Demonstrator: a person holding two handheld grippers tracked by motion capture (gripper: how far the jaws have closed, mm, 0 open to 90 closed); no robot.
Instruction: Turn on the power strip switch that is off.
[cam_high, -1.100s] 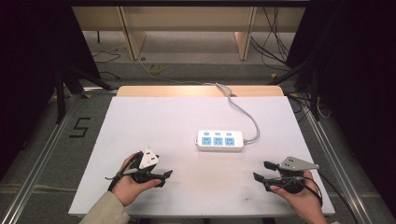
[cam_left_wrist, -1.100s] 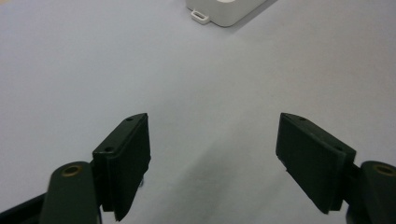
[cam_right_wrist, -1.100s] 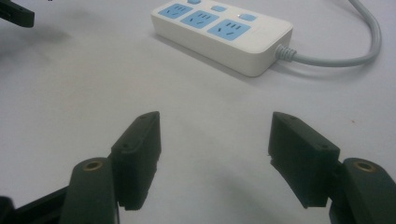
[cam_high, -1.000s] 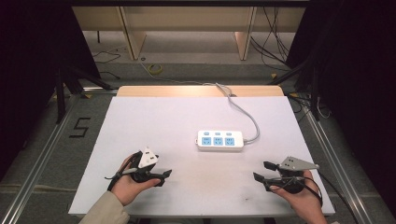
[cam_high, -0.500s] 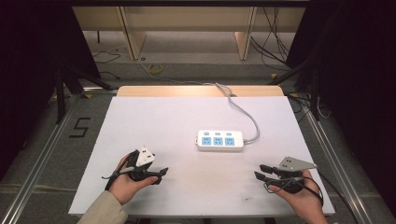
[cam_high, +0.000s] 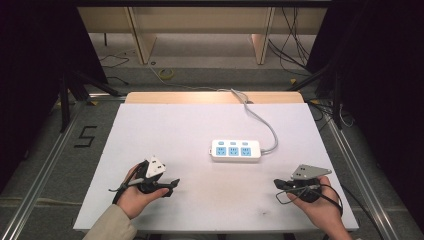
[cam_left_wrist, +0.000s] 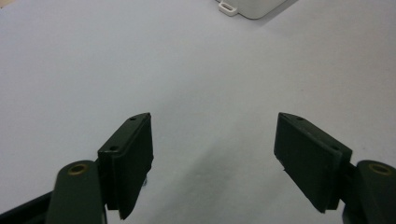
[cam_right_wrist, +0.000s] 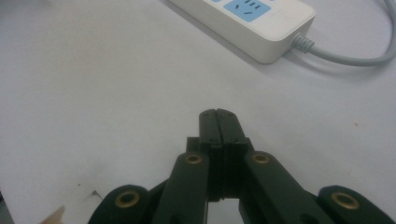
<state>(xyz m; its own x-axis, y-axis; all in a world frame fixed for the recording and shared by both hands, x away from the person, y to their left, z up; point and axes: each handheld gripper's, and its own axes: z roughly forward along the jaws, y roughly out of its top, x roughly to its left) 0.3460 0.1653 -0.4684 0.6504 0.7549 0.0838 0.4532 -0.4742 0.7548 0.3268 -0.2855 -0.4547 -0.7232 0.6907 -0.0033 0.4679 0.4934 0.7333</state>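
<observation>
High view: left tool (cam_high: 172, 186) gapes, right tool (cam_high: 276, 184) is closed (both empty), near table (cam_high: 165, 125) front edge.

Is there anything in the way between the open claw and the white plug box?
No, nothing visible is in the way. The left gripper is open over the bare white table, and the power strip lies farther ahead with open tabletop between them. The right gripper is shut, off to the other side.
</observation>
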